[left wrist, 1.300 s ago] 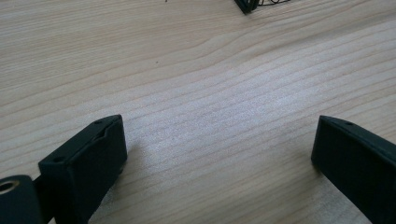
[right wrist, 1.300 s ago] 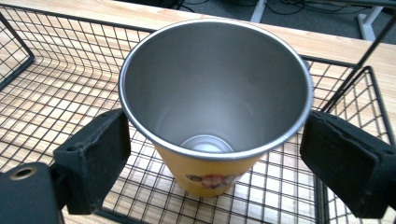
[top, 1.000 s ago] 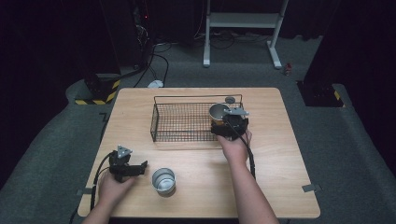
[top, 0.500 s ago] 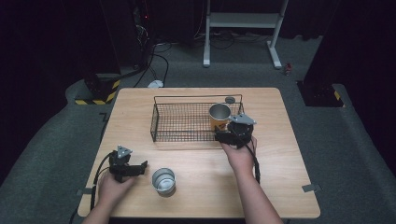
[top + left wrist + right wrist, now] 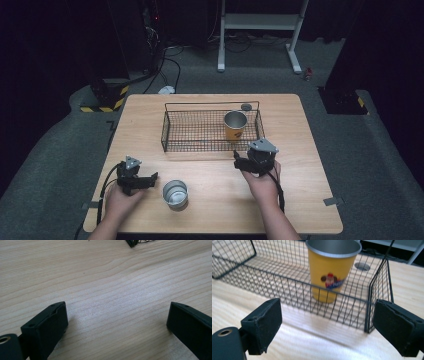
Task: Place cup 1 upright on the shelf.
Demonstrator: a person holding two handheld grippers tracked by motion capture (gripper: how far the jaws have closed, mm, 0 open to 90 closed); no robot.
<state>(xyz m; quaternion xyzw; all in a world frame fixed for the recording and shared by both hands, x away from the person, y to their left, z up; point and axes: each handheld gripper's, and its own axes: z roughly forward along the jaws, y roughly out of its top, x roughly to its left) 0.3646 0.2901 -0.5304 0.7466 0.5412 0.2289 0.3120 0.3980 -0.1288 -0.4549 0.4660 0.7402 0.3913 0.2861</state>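
Observation:
A yellow cup (image 5: 235, 126) (image 5: 331, 270) with a printed figure stands upright in the right end of a black wire basket (image 5: 200, 131) (image 5: 287, 287). My right gripper (image 5: 243, 162) (image 5: 327, 327) hovers over the table just in front of the basket's near right corner, open and empty, facing the cup. A silver metal cup (image 5: 175, 193) stands upright on the table near the front. Left of it my left gripper (image 5: 149, 179) (image 5: 117, 327) rests low over bare wood, jaws wide open with nothing between them.
The wooden table (image 5: 300, 150) has a small round grey disc (image 5: 246, 106) (image 5: 362, 266) set in it behind the basket. Cables trail from both grippers. A white metal stand (image 5: 260, 30) and dark floor lie beyond the far edge.
My right gripper has drawn back out of the basket toward the person, leaving the yellow cup standing inside. The left gripper and silver cup have not moved.

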